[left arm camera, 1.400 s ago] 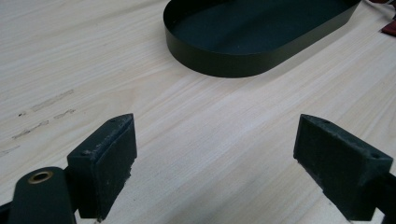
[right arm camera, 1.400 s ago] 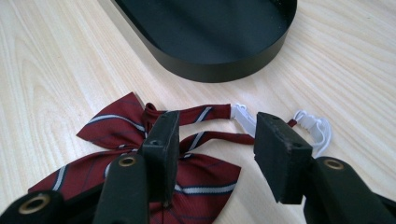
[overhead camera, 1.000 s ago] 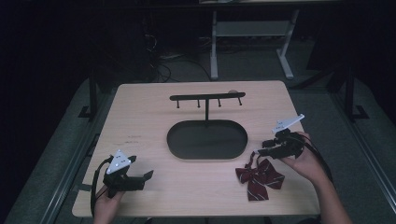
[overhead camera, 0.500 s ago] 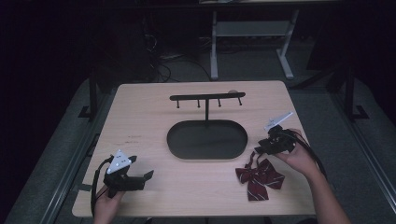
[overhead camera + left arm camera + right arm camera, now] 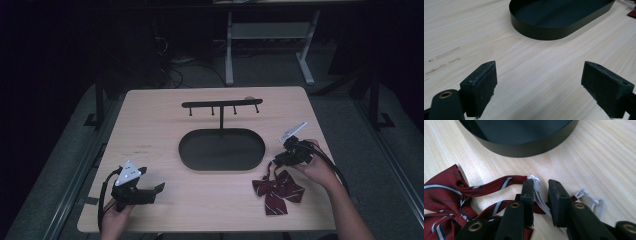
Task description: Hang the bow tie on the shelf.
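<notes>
A dark red striped bow tie (image 5: pixel 278 192) (image 5: pixel 446 190) lies on the table near the front right. Its white elastic strap (image 5: pixel 540 200) runs between the jaws of my right gripper (image 5: pixel 276 161) (image 5: pixel 541 183), which is shut on it; a loop of the strap (image 5: pixel 591 199) sticks out past the right jaw. At the front left, my left gripper (image 5: pixel 152 181) (image 5: pixel 539 75) rests low over bare wood, open wide with nothing between its pads.
A black oval tray (image 5: pixel 190 161) (image 5: pixel 549 32) (image 5: pixel 524 150) sits mid-table, with a black T-shaped hook rack (image 5: pixel 221 105) rising from its far side. The light wooden table (image 5: pixel 150 130) is bare to the left. Dark floor and a white frame lie beyond.
My right gripper has moved down and left from beside the tray to the bow tie's strap and closed around it. The left gripper has stayed put.
</notes>
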Motion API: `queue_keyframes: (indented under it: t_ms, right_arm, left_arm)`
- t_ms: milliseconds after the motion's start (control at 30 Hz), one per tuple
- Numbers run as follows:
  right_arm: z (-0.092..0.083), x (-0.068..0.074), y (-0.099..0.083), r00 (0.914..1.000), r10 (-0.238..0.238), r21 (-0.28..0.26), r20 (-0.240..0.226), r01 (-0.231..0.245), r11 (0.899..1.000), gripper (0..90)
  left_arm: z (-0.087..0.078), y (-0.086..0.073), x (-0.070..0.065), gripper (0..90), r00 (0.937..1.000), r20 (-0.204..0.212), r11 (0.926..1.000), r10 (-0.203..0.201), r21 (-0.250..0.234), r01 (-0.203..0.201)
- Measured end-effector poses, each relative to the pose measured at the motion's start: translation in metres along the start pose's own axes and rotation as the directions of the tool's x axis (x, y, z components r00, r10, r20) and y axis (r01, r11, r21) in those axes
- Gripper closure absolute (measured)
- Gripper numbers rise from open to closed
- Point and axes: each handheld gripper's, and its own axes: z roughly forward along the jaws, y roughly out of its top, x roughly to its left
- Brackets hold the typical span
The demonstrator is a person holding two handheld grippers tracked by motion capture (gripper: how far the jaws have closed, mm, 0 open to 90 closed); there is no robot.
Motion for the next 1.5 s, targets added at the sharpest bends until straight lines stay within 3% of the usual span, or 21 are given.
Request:
queue_keyframes:
  t_ms: [133,500,600,1500]
  right_arm:
    - [0.001,0.001,0.000,0.9999,-0.013,0.014,-0.010,0.014,1.000,84.0]
    - [-0.010,0.007,0.002,0.9989,-0.023,-0.023,-0.040,0.022,0.999,85.5]
    - [-0.012,0.008,0.004,0.9990,-0.025,-0.012,-0.037,0.025,1.000,85.4]
    - [-0.064,0.037,0.044,0.9922,-0.121,-0.103,-0.031,0.117,0.988,86.9]
  left_arm:
    - [-0.001,0.000,0.000,13.0,1.0000,0.000,1.0000,0.001,-0.004,-0.001]
    - [-0.001,0.000,0.000,13.0,1.0000,0.000,1.0000,0.003,-0.001,-0.003]
    - [0.000,0.000,0.000,13.0,1.0000,0.000,1.0000,0.003,-0.001,-0.003]
    - [-0.001,0.000,-0.001,13.0,1.0000,0.002,1.0000,0.000,-0.005,0.000]
